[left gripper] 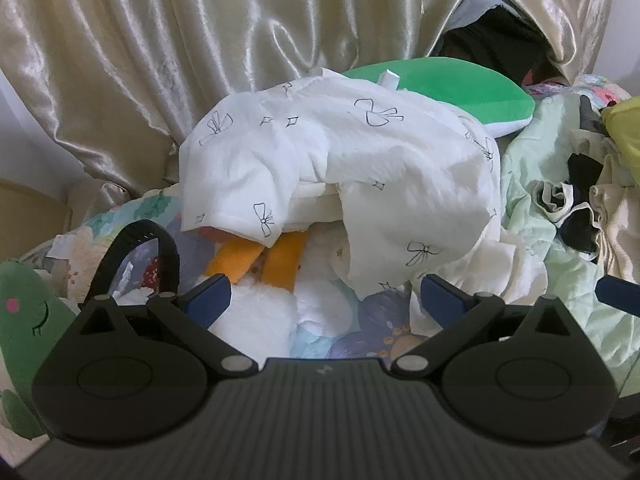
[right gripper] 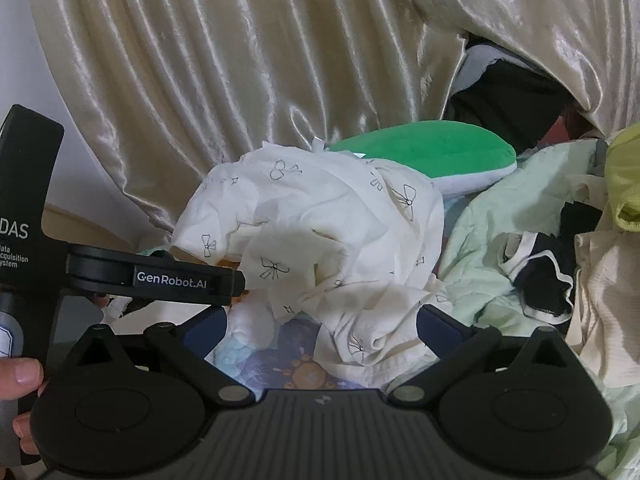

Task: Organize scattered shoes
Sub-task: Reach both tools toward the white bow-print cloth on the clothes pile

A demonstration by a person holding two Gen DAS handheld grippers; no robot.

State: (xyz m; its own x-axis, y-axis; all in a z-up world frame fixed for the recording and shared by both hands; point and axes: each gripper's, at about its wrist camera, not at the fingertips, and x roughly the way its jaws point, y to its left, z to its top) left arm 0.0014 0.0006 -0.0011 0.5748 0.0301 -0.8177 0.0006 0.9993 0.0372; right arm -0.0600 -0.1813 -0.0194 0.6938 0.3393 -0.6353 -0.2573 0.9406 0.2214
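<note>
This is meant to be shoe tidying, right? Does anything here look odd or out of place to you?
Yes: no shoe shows in either view. Both tools, left and right, hang open over a heap of laundry. A crumpled white bow-print cloth lies draped over a plush toy with orange parts, and a green cushion sits behind it.

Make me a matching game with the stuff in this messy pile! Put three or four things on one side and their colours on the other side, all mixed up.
Things:
1. cloth with little bows
2. plush cushion
3. curtain
4. duck feet

Colours:
A. orange
B. shiny cream
C. white
D. green

Right pairs: 1-C, 2-D, 3-B, 4-A.

The cushion lies behind the cloth, and the feet poke out under it.
</note>
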